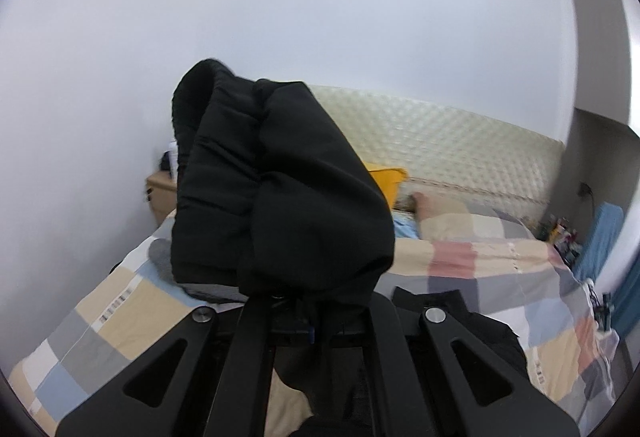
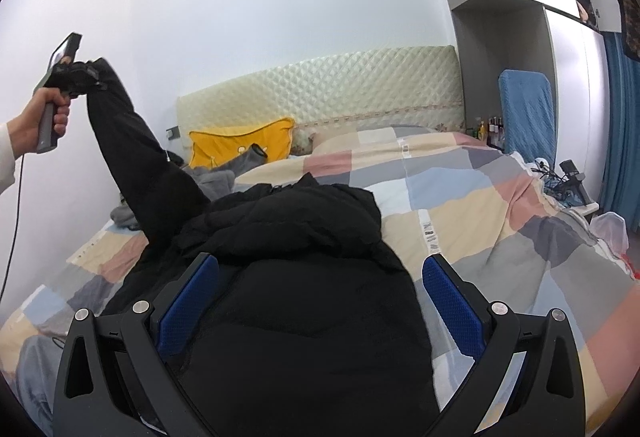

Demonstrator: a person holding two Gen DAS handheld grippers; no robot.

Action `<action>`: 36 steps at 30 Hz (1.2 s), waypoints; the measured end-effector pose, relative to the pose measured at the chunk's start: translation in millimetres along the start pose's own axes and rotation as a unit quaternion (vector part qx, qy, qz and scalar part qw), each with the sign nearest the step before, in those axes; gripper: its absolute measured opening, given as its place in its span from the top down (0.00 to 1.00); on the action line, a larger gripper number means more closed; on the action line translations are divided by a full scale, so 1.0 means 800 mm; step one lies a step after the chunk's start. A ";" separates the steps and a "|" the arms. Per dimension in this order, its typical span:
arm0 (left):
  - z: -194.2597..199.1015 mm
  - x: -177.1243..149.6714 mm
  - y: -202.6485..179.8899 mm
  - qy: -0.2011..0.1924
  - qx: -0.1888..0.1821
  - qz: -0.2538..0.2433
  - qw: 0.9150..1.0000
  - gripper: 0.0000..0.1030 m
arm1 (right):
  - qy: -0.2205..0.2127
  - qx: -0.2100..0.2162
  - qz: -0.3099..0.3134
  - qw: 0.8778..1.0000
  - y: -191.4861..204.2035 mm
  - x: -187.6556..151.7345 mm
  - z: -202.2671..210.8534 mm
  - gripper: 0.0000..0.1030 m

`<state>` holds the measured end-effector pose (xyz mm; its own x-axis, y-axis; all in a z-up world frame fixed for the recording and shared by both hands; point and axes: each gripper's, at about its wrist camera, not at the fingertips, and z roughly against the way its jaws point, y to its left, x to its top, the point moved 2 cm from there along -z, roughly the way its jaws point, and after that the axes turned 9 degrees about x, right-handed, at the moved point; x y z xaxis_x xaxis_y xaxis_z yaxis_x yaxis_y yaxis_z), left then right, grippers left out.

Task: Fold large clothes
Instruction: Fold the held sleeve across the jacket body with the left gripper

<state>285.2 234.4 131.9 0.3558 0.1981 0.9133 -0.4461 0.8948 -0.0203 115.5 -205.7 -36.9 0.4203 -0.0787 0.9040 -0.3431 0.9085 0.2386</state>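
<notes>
A black padded jacket (image 2: 296, 277) lies on the checked bedspread (image 2: 460, 197). My left gripper (image 1: 304, 301) is shut on the cuff end of the jacket's sleeve (image 1: 280, 189), which bunches over its fingertips and hides them. In the right wrist view the left gripper (image 2: 76, 73) holds that sleeve (image 2: 132, 141) raised high at the left, stretched up from the jacket's body. My right gripper (image 2: 320, 289) is open, its blue pads (image 2: 188, 301) spread either side of the jacket's body just above it, holding nothing.
A yellow pillow (image 2: 240, 145) and a grey garment (image 2: 224, 177) lie near the quilted headboard (image 2: 340, 89). A wooden nightstand (image 1: 160, 197) stands at the left of the bed. A blue-covered chair (image 2: 528, 109) and a small cluttered table (image 2: 568, 181) stand at the right.
</notes>
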 end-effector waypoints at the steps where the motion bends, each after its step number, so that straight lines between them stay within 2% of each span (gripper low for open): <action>1: 0.003 0.000 -0.014 -0.002 -0.007 -0.007 1.000 0.99 | -0.001 -0.003 0.001 1.000 -0.003 0.001 0.002 0.00; 8: 0.022 -0.019 -0.109 -0.013 -0.046 -0.069 0.996 0.98 | -0.009 -0.009 -0.004 1.000 -0.024 0.003 0.009 0.00; 11: 0.031 -0.034 -0.155 -0.014 -0.067 -0.097 0.993 0.98 | -0.009 -0.009 -0.002 1.000 -0.027 0.005 0.010 0.00; 15: 0.038 -0.055 -0.211 -0.008 -0.098 -0.125 0.987 0.98 | -0.014 -0.024 0.031 0.999 -0.021 0.005 0.011 0.00; 19: 0.040 -0.074 -0.250 0.003 -0.123 -0.142 0.982 0.98 | -0.010 -0.017 0.031 0.999 -0.024 0.003 0.007 0.00; 22: 0.040 -0.093 -0.284 0.015 -0.161 -0.163 0.973 0.98 | -0.009 -0.014 0.020 1.000 -0.031 0.002 0.006 0.00; 25: 0.041 -0.118 -0.314 0.020 -0.179 -0.192 0.965 0.98 | -0.010 -0.012 0.007 1.000 -0.039 0.002 0.004 0.00; 36: 0.016 -0.202 -0.404 0.056 -0.226 -0.219 0.948 0.98 | -0.004 -0.020 -0.031 0.999 -0.065 -0.001 -0.013 0.00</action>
<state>361.0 -91.9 -4.1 0.5213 -0.2143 0.8260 0.1526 0.9758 0.1569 141.7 -249.1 -53.8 0.4335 -0.1374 0.8906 -0.2839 0.9172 0.2796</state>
